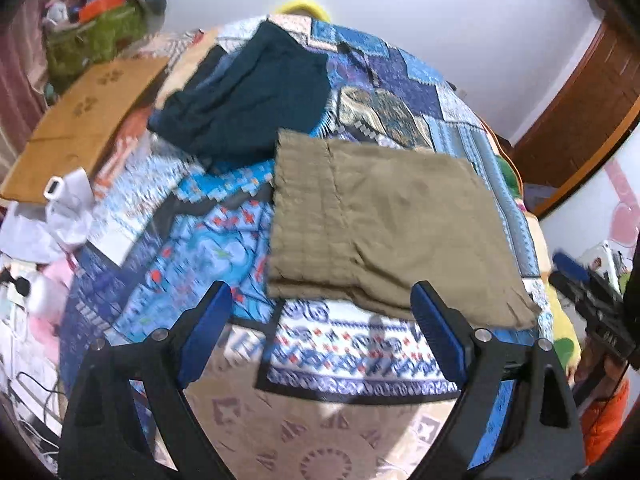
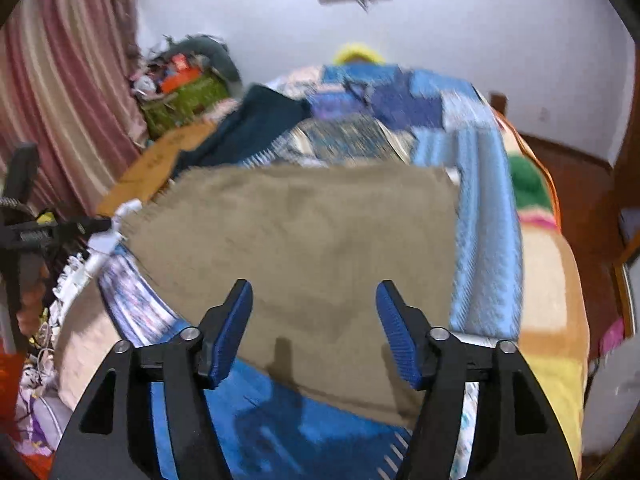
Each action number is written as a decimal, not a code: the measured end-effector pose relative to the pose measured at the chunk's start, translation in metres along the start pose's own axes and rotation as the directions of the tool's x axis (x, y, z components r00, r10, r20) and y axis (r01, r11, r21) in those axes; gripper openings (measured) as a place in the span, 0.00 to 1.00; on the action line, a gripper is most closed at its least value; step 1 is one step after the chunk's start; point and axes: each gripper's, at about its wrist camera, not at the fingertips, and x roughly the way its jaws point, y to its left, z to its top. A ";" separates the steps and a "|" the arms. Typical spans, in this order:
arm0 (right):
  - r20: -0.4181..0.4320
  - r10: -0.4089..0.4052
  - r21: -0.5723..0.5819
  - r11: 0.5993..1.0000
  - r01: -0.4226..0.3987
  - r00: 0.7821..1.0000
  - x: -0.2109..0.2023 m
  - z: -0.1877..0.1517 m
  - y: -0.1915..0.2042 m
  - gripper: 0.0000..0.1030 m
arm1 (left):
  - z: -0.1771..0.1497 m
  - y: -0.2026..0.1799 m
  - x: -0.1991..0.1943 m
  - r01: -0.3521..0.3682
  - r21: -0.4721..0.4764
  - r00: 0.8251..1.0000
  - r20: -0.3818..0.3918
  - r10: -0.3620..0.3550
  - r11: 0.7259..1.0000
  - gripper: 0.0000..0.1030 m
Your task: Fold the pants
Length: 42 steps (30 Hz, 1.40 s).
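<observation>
Olive-tan pants (image 1: 384, 224) lie folded into a flat rectangle on the blue patterned quilt (image 1: 192, 240). They also show in the right wrist view (image 2: 304, 240). My left gripper (image 1: 322, 304) is open and empty, hovering just before the near edge of the pants. My right gripper (image 2: 314, 300) is open and empty above the near part of the pants. The other gripper shows at the right edge of the left wrist view (image 1: 592, 304).
A dark teal garment (image 1: 248, 100) lies folded behind the pants. A cardboard box (image 1: 84, 120) sits at the bed's left, with white items (image 1: 68, 200) near it. A green box of clutter (image 1: 96, 36) stands by the curtain. The bed edge (image 2: 556, 280) drops off on the right.
</observation>
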 end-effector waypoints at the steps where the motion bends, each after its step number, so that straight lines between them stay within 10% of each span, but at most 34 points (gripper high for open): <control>1: 0.007 0.006 -0.012 1.000 -0.006 1.000 0.003 0.003 0.006 0.62 | -0.003 -0.001 0.002 0.005 0.002 1.000 -0.009 -0.005 1.000 0.89; 25: -0.129 0.090 -0.007 0.996 -0.091 0.988 0.073 -0.014 0.023 0.63 | 0.017 -0.004 0.059 0.306 -0.195 0.935 -0.124 -0.333 0.932 0.96; 33: -0.116 0.106 0.026 0.994 -0.104 0.988 0.069 -0.016 0.021 0.63 | 0.022 -0.009 0.055 0.112 -0.108 0.992 -0.044 -0.117 0.988 0.37; 42: -0.094 0.061 0.065 0.996 -0.055 0.994 0.051 -0.024 0.005 0.63 | 0.016 -0.013 0.014 -0.132 0.062 0.984 0.130 0.123 0.989 0.31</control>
